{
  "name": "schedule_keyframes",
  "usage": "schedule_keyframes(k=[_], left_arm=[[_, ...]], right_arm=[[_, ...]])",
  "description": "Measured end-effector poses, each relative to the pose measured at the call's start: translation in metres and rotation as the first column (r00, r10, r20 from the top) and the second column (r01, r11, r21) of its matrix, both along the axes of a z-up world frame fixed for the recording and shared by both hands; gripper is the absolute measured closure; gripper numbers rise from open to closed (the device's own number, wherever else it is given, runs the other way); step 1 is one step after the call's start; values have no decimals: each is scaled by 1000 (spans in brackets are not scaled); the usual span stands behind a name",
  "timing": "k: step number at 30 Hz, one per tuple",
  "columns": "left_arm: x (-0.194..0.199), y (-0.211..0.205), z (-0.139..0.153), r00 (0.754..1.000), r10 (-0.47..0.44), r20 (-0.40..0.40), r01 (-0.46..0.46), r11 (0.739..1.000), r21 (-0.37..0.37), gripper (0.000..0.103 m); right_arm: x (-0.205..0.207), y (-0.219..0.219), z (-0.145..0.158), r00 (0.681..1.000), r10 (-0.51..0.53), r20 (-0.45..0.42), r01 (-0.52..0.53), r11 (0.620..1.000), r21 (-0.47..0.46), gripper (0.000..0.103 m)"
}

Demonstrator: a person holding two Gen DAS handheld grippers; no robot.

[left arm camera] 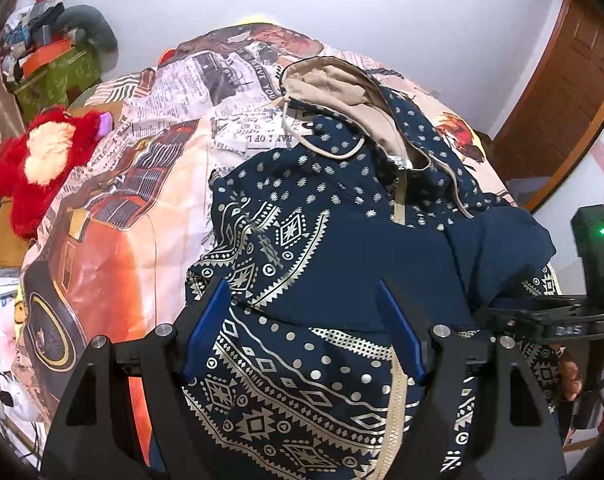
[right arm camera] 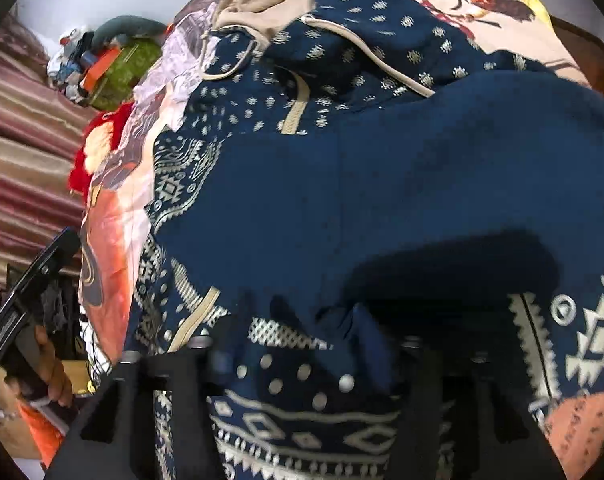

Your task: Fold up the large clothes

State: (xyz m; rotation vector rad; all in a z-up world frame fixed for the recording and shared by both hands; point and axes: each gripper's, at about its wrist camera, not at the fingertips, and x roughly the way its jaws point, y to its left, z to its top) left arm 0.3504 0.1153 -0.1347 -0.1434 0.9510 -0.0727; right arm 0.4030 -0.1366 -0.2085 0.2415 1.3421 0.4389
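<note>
The navy blue cotton garment with cream geometric print (left arm camera: 334, 248) lies heaped on the picture-printed bed sheet (left arm camera: 133, 208) — its beige neckline at twelve o'clock. The left gripper (left arm camera: 304, 332) hovers with fingers spread over it, pinching nothing; the right gripper (right arm camera: 302, 364) at three o'clock — fingers blurred, seemingly apart.

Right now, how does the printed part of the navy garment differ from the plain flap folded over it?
The printed part carries cream geometric bands and dots; the plain flap is solid navy with no print. The printed part lies underneath, spread toward the bed's near edge; the plain flap sits on top, folded across the middle. Both are one navy garment on the bed.
</note>
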Motion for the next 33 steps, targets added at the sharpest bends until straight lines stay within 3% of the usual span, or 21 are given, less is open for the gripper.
schedule_keyframes(k=[4,8,12,16,18,25,29,32,33], left_arm=[[2,-25,16,999,-50,22,49,999,17,28],[10,-70,33,990,-134,41,132,990,49,28],[22,-129,40,967,-253,36,251,967,55,28],[36,-193,28,929,-369,-17,369,928,47,28],[41,-220,19,910,-412,-53,414,909,47,28],[49,-326,-21,809,-565,-161,584,804,111,28],[53,-361,-37,794,-583,-171,608,769,199,28],[57,-375,-46,793,-587,-165,609,747,267,45],[60,-376,-47,793,-585,-170,607,741,287,58]], right_arm=[[-13,-9,25,998,27,59,-28,1000,13,34],[-28,-41,66,981,18,195,-14,1000,-24,32],[-50,-95,92,934,-28,356,74,991,-114,22],[-68,-149,103,891,-82,446,192,959,-206,21],[-74,-176,104,879,-131,458,251,945,-211,21],[-90,-246,85,867,-279,413,368,917,-153,21],[-96,-261,69,871,-302,388,386,908,-160,21],[-96,-263,61,875,-305,377,385,910,-157,21],[-96,-262,59,876,-304,375,382,912,-152,21]])
